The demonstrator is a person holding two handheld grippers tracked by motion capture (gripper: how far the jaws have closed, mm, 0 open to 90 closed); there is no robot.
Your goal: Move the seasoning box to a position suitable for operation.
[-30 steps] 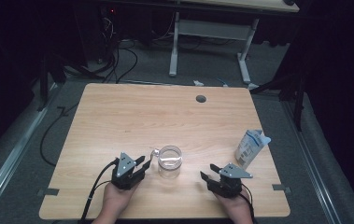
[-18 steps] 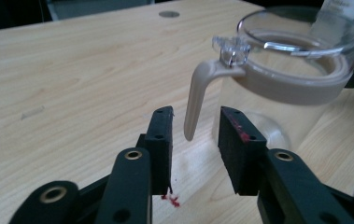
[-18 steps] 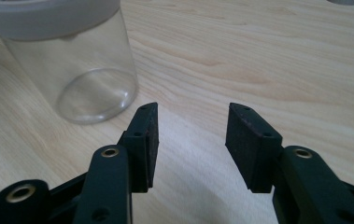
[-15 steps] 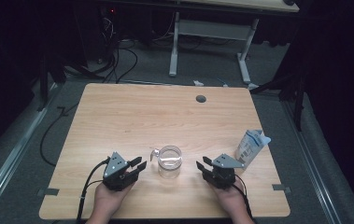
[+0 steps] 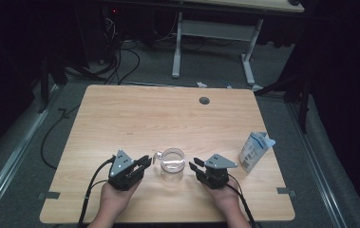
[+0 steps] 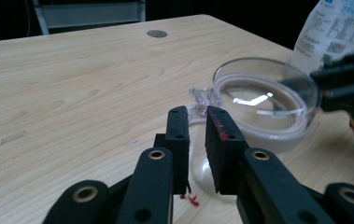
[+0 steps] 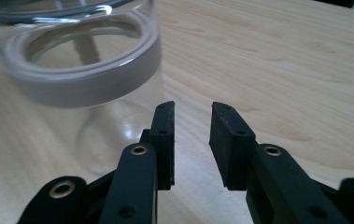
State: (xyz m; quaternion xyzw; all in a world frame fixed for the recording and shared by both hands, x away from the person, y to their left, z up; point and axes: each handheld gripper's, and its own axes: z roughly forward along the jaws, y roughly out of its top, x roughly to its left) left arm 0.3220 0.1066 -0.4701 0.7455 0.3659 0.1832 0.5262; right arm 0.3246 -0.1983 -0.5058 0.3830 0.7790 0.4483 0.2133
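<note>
Two tongs, left [image 5: 145,162] and right [image 5: 193,164], both slightly parted and empty, flanking one glass jar [image 5: 172,164]; one carton [image 5: 254,151] nearby.

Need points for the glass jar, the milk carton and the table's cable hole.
glass jar [image 5: 172,165], high view, on its rim.
milk carton [image 5: 253,151], high view, on its front face.
cable hole [image 5: 204,100], high view, at its centre.

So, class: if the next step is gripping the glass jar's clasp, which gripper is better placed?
Probably left. The left gripper points its slightly parted jaws at the clasp on the glass jar. The right gripper faces the jar's plain wall opposite.
</note>
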